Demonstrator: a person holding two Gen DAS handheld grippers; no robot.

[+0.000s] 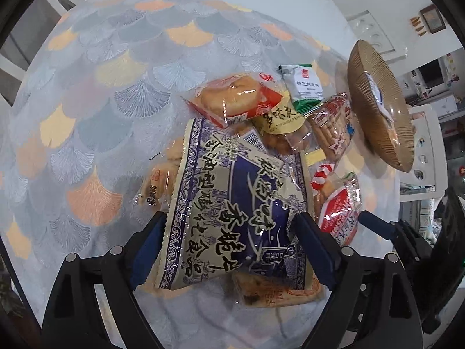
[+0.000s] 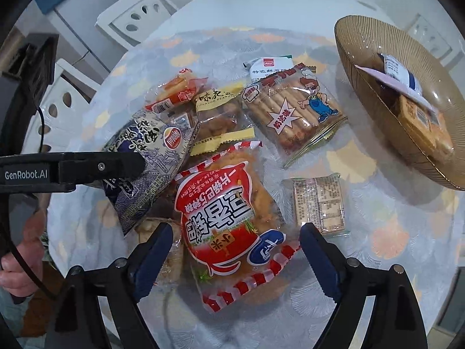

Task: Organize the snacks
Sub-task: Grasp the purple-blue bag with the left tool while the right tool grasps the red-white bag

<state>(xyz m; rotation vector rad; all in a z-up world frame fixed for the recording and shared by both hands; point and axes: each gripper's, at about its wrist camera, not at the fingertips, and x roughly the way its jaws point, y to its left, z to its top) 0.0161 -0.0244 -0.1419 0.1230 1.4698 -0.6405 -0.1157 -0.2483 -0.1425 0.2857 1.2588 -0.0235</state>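
Left gripper (image 1: 229, 238): jaws spread on either side of the blue bag (image 1: 232, 221); whether the pads actually press it, I cannot tell.
Right gripper (image 2: 235, 247): jaws wide apart, straddling the red bag (image 2: 223, 218), not pinching it.
Blue bag: tilted on the heap, beside the red bag.
Cracker pack (image 2: 318, 203): flat on the tablecloth (image 2: 392, 232), apart from the heap, near the right jaw.
Biscuit sticks (image 2: 293, 116): beyond the red bag, beside the peanuts (image 2: 218, 110).
White pack (image 2: 270, 65): behind the sticks.
Bowl (image 2: 357, 58): far right, holding two packets.
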